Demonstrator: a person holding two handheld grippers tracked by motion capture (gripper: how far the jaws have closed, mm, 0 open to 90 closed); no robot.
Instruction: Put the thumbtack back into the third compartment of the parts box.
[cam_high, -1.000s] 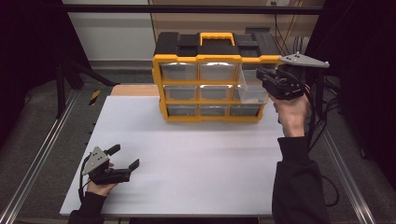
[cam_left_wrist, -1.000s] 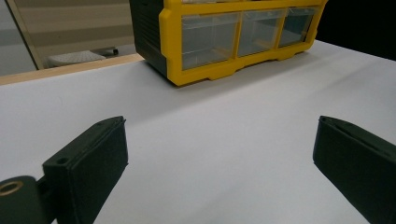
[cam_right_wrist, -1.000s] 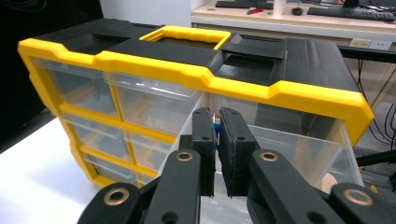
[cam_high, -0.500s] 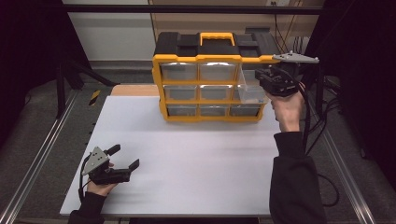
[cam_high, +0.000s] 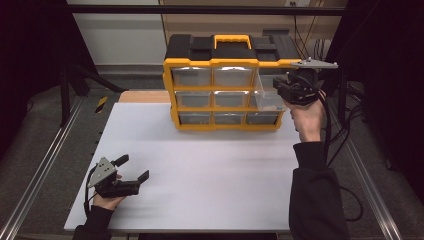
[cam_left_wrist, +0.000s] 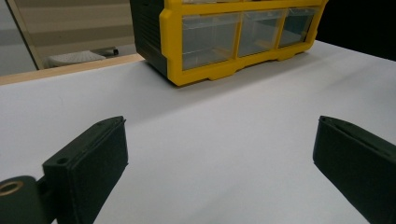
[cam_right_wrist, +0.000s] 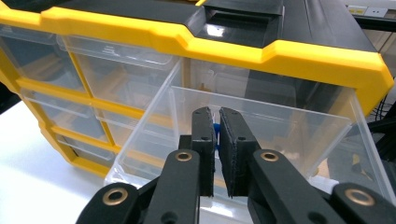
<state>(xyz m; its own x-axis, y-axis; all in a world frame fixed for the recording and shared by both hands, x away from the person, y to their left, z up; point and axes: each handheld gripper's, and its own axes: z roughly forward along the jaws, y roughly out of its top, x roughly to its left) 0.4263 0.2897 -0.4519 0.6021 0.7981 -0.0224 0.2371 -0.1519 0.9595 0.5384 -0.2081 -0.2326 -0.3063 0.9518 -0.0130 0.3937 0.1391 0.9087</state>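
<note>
The right gripper (cam_right_wrist: 215, 140) has its jaws nearly closed, pinching the clear front wall of a pulled-out drawer (cam_right_wrist: 261, 116); something small and blue shows in the narrow gap between them, too hidden to identify. The grip on the front wall suggests the drawer is being slid along its slot. The drawer is the top right one of a yellow and black parts organizer (cam_high: 225, 80) with three rows of clear drawers and a carry handle on top. The organizer stands at the far side of the white counter (cam_high: 215, 170), and the right hand (cam_high: 306, 117) reaches up to it from the counter's right edge. The left gripper (cam_high: 129, 171) rests on the counter near the person, well apart from the organizer, jaws wide open and holding nothing, apparently waiting.
</note>
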